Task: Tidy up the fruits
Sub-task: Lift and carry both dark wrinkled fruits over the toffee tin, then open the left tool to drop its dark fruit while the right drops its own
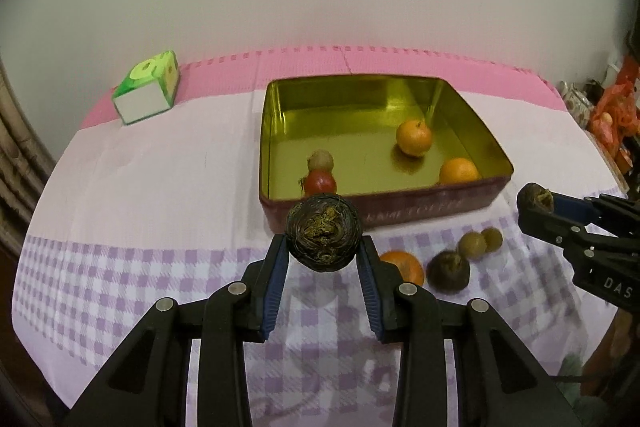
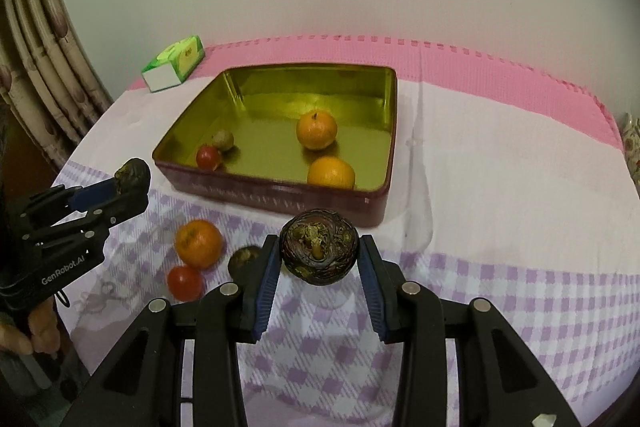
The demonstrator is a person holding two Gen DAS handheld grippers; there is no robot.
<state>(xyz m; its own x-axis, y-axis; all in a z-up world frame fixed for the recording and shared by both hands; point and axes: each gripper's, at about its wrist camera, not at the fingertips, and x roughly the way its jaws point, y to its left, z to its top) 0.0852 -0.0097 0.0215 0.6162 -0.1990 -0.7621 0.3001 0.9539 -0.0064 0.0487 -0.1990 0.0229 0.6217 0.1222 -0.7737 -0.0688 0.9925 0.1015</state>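
Left gripper (image 1: pixel 323 247), closed on a dark wrinkled fruit (image 1: pixel 323 234), raised above the checked near part of the worktop (image 1: pixel 160 187), just short of the tin's near wall. Right gripper (image 2: pixel 318 251), likewise clamped on a second dark fruit (image 2: pixel 318 246), held clear of the cloth before the tin's near right corner. Both loads gripped across the widest part, blue pads (image 2: pixel 267 283) on opposite flanks.

Beyond the grippers: gold-lined tin (image 1: pixel 472 115) toward the far middle of the worktop, holding two oranges (image 1: pixel 414 137) along its right side and a red fruit (image 1: pixel 320 183) with a pale round fruit (image 1: pixel 320 159) at its near left corner. Unsorted on the cloth by the near edge: an orange (image 2: pixel 198 243), a red fruit (image 2: pixel 184 282), a dark fruit (image 1: pixel 448 271), two small brown fruits (image 1: pixel 480 243). Green tissue box (image 1: pixel 148 91) at the far left corner.

Step in hand, as judged: carriage of both dark fruits over the rim. Advisable: lift above the wall first, then forward; release low over bare gold floor, away from the oranges, one gripper at a time to avoid collision. Risk: rolling on the smooth metal.
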